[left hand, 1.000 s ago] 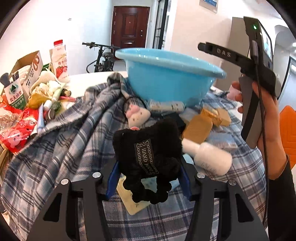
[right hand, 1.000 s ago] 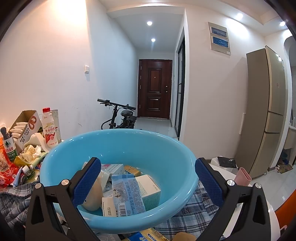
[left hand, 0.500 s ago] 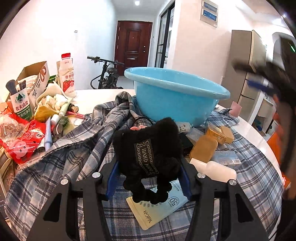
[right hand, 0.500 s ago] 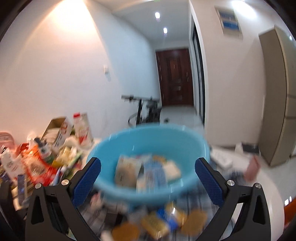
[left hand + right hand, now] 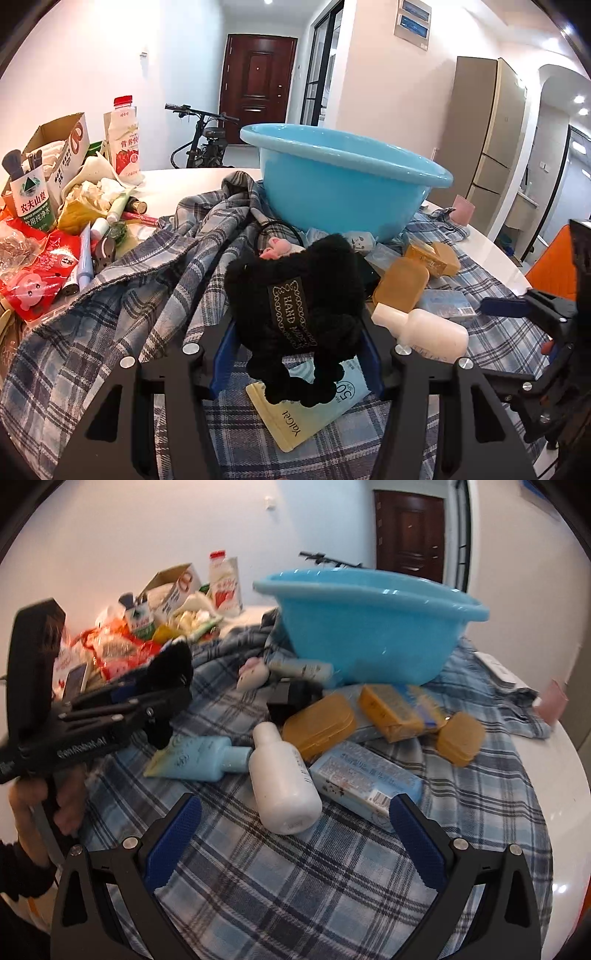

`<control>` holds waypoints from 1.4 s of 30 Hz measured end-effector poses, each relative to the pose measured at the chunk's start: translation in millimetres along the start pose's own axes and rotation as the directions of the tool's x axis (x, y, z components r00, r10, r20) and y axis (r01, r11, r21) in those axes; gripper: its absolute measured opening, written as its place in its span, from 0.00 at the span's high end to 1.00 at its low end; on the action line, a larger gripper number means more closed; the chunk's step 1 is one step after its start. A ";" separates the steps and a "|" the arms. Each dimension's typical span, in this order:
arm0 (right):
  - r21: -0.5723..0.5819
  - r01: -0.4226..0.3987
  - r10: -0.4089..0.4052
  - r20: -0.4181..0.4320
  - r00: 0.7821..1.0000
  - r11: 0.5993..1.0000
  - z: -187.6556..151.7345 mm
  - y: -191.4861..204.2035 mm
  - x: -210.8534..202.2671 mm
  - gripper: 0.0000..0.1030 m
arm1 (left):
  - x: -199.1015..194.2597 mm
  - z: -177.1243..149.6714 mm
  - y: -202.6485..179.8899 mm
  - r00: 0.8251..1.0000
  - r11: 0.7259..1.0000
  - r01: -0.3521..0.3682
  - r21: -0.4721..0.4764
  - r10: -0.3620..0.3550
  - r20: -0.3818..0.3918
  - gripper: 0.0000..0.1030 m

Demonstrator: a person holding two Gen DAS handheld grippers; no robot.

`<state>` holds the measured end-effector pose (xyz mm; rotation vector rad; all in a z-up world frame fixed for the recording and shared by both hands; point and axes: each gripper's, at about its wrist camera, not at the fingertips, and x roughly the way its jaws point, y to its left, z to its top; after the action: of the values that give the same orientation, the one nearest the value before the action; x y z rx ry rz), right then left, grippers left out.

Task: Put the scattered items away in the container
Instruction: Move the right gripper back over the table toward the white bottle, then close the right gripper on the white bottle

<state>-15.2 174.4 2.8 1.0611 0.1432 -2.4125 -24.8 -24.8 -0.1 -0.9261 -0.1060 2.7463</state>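
Blue plastic basin [image 5: 343, 184], upright, upper centre of the left wrist frame, resting on the plaid cloth; inside not visible. Black fluffy item with woven label [image 5: 295, 295], centre frame, raised off the cloth, clamped between blue pads. Right wrist frame: white bottle [image 5: 282, 779] on its side, centre. Light blue tube [image 5: 199, 758] flat, left of it, cap touching the bottle. Blue packet [image 5: 365, 781] flat, right of the bottle. Amber case [image 5: 319, 725] above the bottle; yellow bar [image 5: 391, 710] and small amber case [image 5: 460, 738] upper right.
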 end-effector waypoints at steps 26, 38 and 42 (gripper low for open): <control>-0.031 -0.090 0.086 -0.102 0.991 0.995 8.8 5.1 34.8 0.59 | 5.8 -2.2 4.8 0.999 0.999 0.024 -0.028 -0.025 -0.038 0.46; -0.018 -0.030 0.030 -0.018 0.999 0.999 14.0 9.7 -1.4 0.59 | 3.8 -2.1 4.2 0.999 0.999 0.019 -0.025 -0.020 -0.028 0.46; -0.019 -0.013 0.013 0.020 1.000 1.000 17.8 13.0 -15.4 0.59 | 2.1 0.2 5.8 0.999 0.999 0.027 -0.036 -0.028 -0.019 0.46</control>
<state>-11.9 164.1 27.3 1.0265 0.1513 -2.4046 -27.7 -29.9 -2.0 -0.9533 -0.1640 2.7181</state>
